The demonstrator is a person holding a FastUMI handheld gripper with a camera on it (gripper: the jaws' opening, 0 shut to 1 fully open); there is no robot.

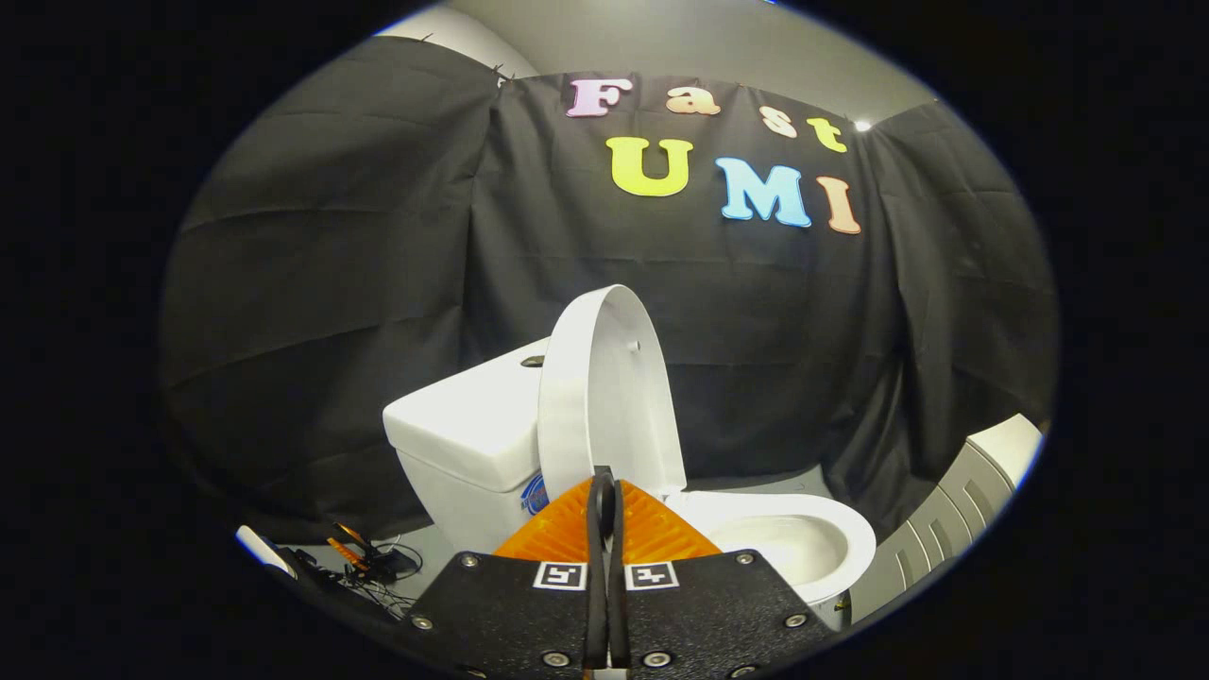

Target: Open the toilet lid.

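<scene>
Clearly, in the gripper view we see the gripper (603, 491) low in the centre of the frame, its two fingers (596, 529) pressed together with nothing held between them. Their tips stand in front of the lower edge of the toilet lid (604, 397), though we cannot tell whether they touch it.

We find the toilet lid raised, standing nearly upright just above the middle of the frame and leaning back against the tank (468, 434), which sits to its left. A small round button (532, 361) shows on the tank top, close beside the lid's left edge.

Right of the fingers, toward the lower right, we see the toilet seat (831, 529) lying flat around the open bowl (784, 552).

At the lower left, on the floor beside the tank, we notice a tangle of cables and small gear (364, 567). Far at the lower right edge a pale ribbed cabinet (954, 510) curves into sight.
</scene>
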